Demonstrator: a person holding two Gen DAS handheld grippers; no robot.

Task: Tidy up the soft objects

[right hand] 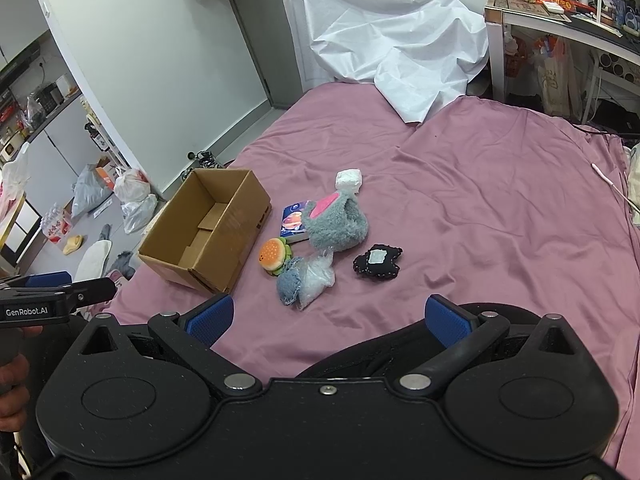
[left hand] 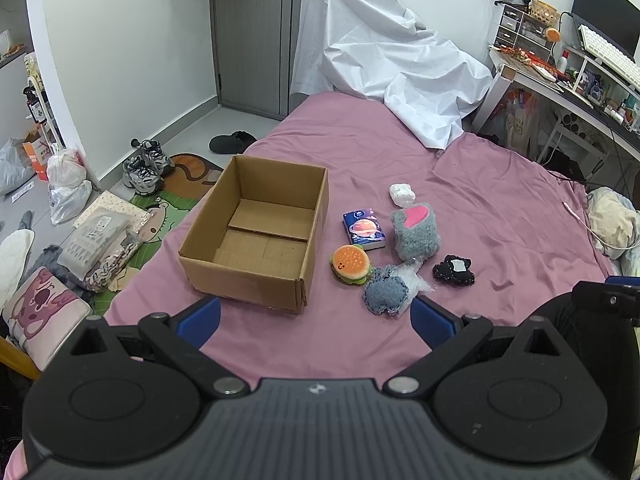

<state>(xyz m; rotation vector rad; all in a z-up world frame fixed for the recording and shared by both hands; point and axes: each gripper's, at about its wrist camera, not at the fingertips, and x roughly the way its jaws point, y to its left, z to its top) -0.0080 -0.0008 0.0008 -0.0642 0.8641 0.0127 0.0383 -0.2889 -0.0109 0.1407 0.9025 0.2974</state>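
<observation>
Both wrist cameras look down and forward from the near edge of a mauve-sheeted bed (left hand: 480,184), well back from its contents. The left view faces an open brown cardboard box (left hand: 256,232) almost head-on; the right view, set further right, sees that box (right hand: 208,232) at its left. Both share the box, the bed and a crumpled white sheet (right hand: 392,40) at the far end.

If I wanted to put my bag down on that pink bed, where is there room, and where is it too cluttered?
Bare sheet runs between the toys and the white cover at the far end, and right of the black plush. The near strip before both tools is free too. It is crowded beside the cardboard box: burger plush, tissue pack and grey plush sit close together.
</observation>
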